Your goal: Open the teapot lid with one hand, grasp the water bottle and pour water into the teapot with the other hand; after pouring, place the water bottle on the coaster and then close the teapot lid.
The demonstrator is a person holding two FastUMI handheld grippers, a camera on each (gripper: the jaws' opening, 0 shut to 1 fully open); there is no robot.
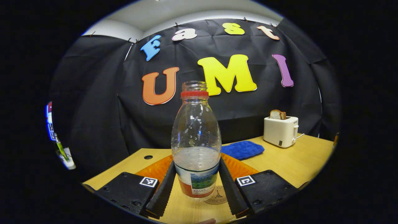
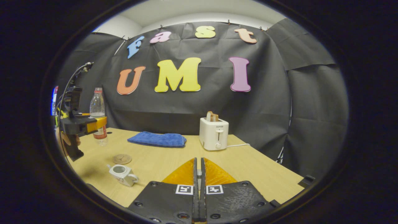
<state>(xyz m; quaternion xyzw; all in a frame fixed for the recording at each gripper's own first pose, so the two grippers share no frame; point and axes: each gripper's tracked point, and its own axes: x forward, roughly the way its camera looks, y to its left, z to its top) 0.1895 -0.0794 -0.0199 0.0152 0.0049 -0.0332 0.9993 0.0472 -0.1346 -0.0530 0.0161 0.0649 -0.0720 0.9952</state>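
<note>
An uncapped clear water bottle with a red neck ring stands upright and is about a third full. My left gripper is shut on its lower body, one finger on each side. A round wooden coaster lies just behind the bottle's base. From the right gripper view, the bottle and left gripper are far left, and the coaster lies nearer. The small white teapot sits on the table with its mouth uncovered. My right gripper is shut, and nothing shows between its fingers.
A blue cloth lies at the back of the wooden table. Right of it is a white toaster with bread in it, its cord trailing right. A hand holds the left gripper. The table's right edge is near.
</note>
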